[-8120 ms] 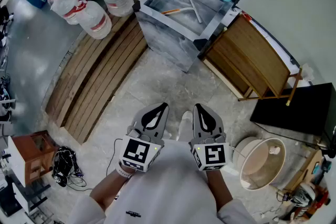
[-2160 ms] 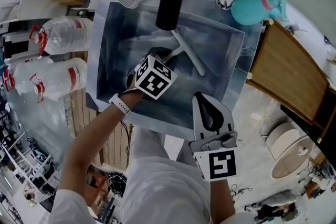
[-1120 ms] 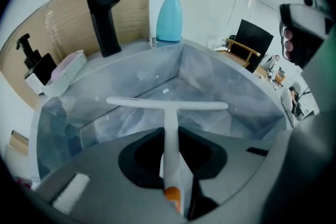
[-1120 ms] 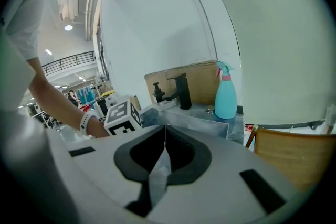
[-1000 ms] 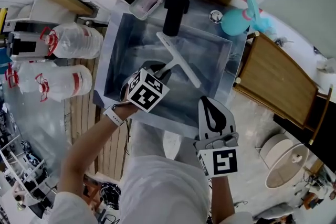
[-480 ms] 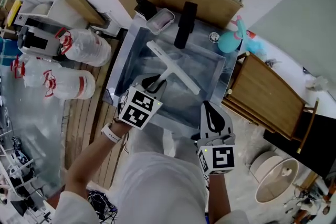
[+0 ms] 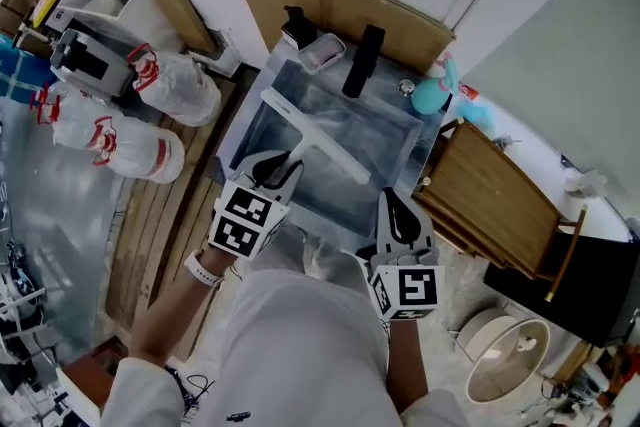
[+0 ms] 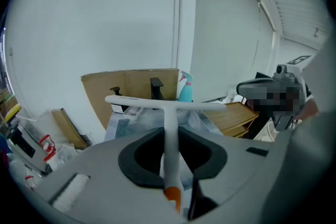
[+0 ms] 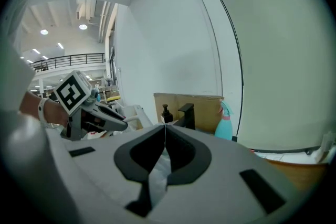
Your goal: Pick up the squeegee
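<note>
A white T-shaped squeegee with an orange handle end hangs lifted above the grey sink basin. My left gripper is shut on its handle, and the blade bar stands crosswise past the jaws in the left gripper view. My right gripper is shut and holds nothing, low at the basin's near edge, to the right of the left one. From the right gripper view the left gripper shows at the left.
A black faucet, a soap dish and a teal spray bottle stand on the sink's far rim. A wooden rack stands to the right. Water jugs lie at the left on wooden slats. Cardboard leans on the wall.
The left gripper went into the basin, closed on the squeegee handle and has lifted it out toward me. The right gripper stayed shut and low.
</note>
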Demonstrator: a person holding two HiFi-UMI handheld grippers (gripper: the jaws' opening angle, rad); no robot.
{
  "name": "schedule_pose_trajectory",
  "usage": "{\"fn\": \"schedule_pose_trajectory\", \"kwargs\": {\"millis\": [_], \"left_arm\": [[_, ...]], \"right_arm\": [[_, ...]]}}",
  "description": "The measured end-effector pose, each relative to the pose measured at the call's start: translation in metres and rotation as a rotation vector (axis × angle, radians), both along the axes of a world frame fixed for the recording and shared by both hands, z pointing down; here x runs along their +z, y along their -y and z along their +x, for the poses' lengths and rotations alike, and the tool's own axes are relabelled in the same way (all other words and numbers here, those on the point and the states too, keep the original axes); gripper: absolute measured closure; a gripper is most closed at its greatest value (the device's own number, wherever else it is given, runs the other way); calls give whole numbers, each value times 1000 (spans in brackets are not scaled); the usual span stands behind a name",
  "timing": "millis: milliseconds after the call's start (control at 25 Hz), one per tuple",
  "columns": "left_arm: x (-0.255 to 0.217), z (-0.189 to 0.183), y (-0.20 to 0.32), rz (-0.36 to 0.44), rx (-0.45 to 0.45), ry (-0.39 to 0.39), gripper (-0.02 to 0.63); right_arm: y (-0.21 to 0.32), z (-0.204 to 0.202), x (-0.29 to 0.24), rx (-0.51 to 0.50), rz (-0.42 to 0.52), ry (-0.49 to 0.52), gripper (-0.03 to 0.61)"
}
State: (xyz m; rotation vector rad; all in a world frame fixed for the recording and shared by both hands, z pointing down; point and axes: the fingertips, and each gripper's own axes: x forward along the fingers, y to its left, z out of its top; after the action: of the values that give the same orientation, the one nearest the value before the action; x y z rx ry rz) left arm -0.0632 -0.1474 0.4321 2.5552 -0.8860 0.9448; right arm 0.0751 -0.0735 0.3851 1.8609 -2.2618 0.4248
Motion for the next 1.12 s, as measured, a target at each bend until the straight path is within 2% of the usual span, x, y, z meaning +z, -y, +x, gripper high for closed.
{"fn": "schedule_pose_trajectory", "kwargs": {"millis": [320,760,1120], "left_arm": [[-29,-34,-27,55,-157,-41,531],[-64,-37,-45,129,-260,-117,531],[-67,-45,-53,129,-329,-141,531]], "right_arm": [[-10,-5,-16,-10,31,-4,572],[-7,-9,-42,-39,74,-37,572],[-3,-8,-42,-51,81,-41,572]]}}
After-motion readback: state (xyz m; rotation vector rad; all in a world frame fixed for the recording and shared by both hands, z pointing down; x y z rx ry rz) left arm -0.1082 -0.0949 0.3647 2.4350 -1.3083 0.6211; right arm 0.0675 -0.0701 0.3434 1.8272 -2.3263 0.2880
